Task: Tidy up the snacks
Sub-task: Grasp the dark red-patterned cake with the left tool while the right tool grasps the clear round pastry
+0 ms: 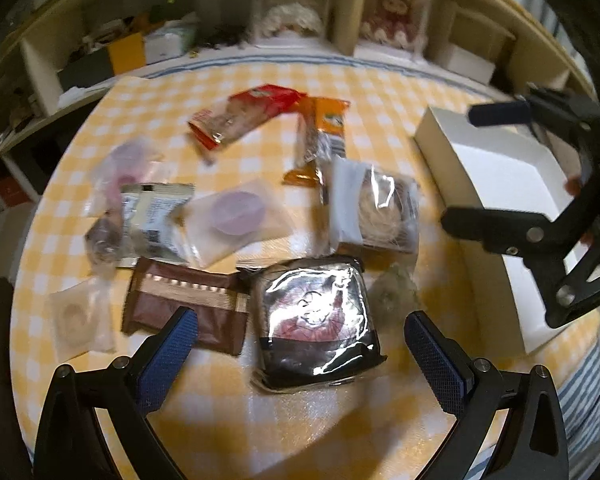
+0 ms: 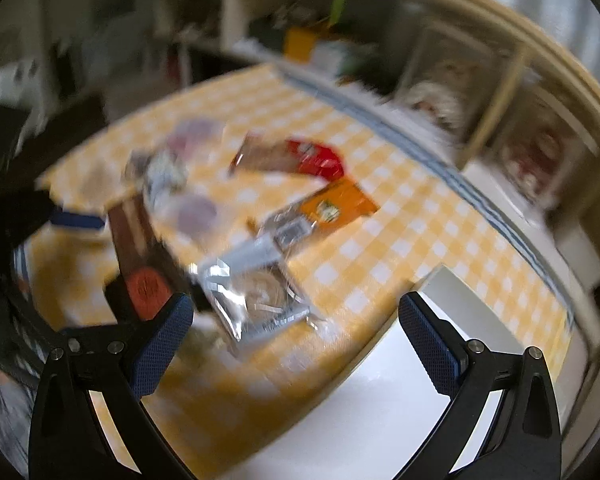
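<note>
Claws both stand spread and empty: our left claw hangs low over the black foil-wrapped cake, which lies between its blue pads, while our right claw hovers over the near edge of the white box at the right of the bench. Around them the snacks lie loose on the yellow check cloth: brown wafer pack, red packet, orange bar and several clear-wrapped pieces. We judge the sorting barely begun, as the box looks empty and every snack is left to move.
</note>
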`<state>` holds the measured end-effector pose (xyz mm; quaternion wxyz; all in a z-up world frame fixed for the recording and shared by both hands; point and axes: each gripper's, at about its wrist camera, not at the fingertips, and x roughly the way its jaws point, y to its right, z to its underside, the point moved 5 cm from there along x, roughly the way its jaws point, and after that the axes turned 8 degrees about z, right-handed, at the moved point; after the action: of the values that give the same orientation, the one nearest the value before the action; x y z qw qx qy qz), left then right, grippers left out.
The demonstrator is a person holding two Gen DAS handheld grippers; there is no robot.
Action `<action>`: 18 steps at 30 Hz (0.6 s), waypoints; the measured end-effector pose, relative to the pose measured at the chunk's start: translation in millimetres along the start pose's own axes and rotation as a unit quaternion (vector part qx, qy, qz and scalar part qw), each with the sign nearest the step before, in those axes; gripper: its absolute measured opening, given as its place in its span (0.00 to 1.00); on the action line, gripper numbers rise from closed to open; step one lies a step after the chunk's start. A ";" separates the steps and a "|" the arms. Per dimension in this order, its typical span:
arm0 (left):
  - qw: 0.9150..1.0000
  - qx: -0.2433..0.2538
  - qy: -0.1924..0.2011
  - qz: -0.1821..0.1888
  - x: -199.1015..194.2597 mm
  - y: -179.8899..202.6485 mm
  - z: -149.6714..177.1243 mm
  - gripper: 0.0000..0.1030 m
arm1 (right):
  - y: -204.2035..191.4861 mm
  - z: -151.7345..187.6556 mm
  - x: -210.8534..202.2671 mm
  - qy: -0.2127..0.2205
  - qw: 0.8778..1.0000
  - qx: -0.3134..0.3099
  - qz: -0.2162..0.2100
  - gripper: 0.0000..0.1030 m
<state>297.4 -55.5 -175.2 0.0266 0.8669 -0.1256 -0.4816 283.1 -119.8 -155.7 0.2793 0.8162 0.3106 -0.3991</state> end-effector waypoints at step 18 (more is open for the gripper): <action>0.996 -0.040 -0.054 0.059 59.0 -18.4 -7.3 0.63 | -36.5 3.5 80.4 -0.138 0.976 -0.161 -0.056 0.68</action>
<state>336.8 -52.7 -223.3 0.0831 0.8292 -0.1585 -0.5295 294.1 -75.7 -231.4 0.4242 0.6788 0.3743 -0.4680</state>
